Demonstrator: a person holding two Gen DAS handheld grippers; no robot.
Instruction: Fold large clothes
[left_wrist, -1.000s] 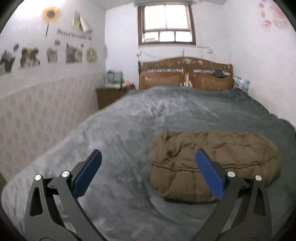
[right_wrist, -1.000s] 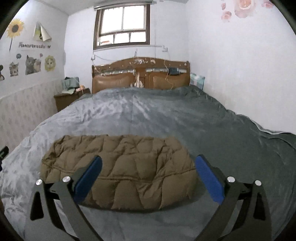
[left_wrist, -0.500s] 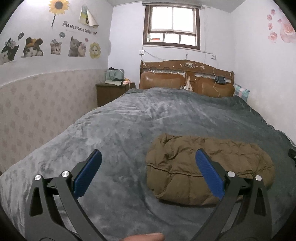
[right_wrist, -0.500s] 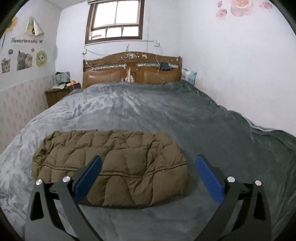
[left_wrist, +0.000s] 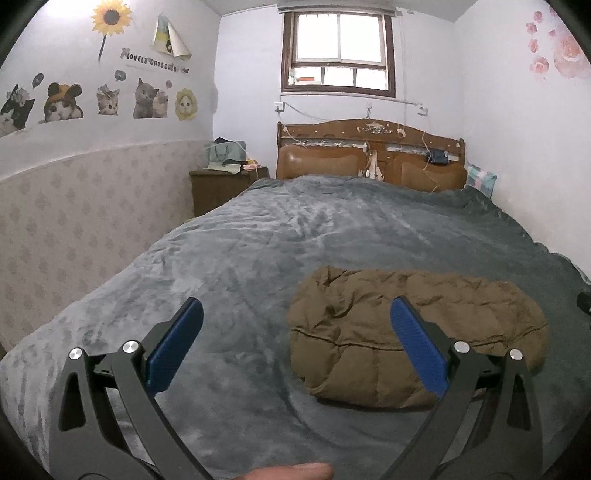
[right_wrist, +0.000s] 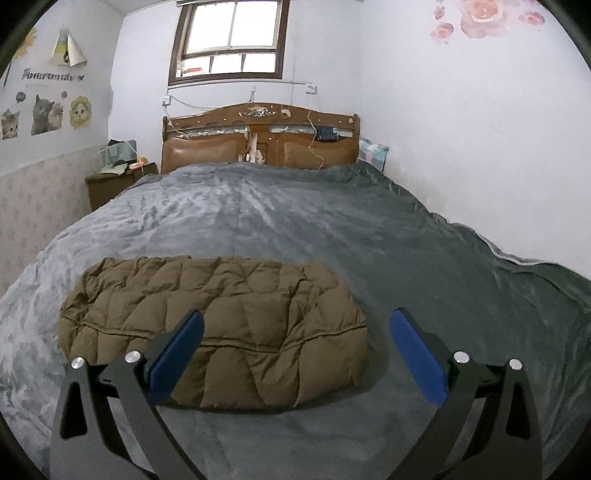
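I have the brown jacket (right_wrist: 214, 332) lying folded into a compact puffy bundle on the bed (right_wrist: 295, 221), near the foot end and clear of every edge. My left hand-held gripper (left_wrist: 295, 347) hangs above the blanket just left of the bundle, jaws spread wide and holding nothing. My right hand-held gripper (right_wrist: 295, 347) sits over the bundle's right end, likewise spread and empty. I judge the fold to be finished or nearly so; what remains, if anything, is a check of the shape or a press to flatten it. There is plenty of open blanket ahead toward the headboard (right_wrist: 258, 136) and to the right, while the wall (left_wrist: 74, 229) closes in on the left side.
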